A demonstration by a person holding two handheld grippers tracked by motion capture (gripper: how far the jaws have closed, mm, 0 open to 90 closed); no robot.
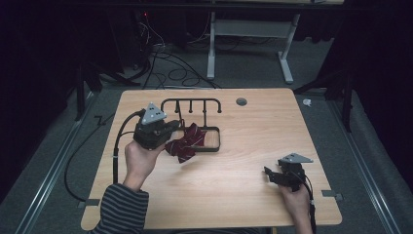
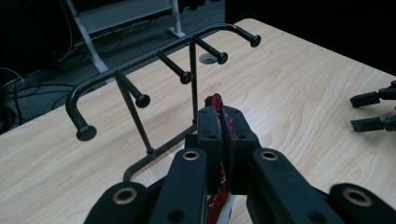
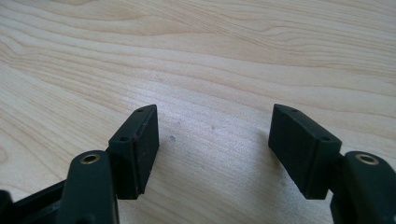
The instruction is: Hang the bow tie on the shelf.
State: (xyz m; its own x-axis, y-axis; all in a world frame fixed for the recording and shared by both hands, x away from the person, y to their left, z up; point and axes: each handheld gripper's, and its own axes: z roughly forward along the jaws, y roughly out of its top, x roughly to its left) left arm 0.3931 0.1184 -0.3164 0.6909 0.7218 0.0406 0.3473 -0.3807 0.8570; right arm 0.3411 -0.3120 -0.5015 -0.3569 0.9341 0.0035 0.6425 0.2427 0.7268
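Gripping a dark red patterned cloth (image 1: 186, 145), the left gripper (image 1: 171, 127) sits over the left half of a light wooden table (image 1: 253, 141), held in the person's left hand (image 1: 140, 161), whose forearm wears a striped sleeve (image 1: 119, 209). In the left gripper view its two black jaws are pressed nearly together, with a narrow strip of the red cloth (image 2: 215, 103) pinched between them and poking out above the tips. Seen from above, the rest of the cloth hangs from the jaws in a bunch, partly over the base of a black metal rack (image 1: 195, 109) and partly over the bare table in front of it.

The rack stands near the far edge of the table. It has a rectangular wire base, thin uprights and a curved top bar with several short knob-ended pegs (image 2: 175, 67) pointing toward the person. The pegs carry nothing.

The right gripper (image 1: 269, 174) is well apart from the rack, near the table's front right corner, held in the person's right hand (image 1: 297, 197). In the right gripper view its jaws stand wide apart, holding nothing, with bare wood grain between them.

A round grey cable port (image 1: 241, 102) is set into the tabletop near the far edge.
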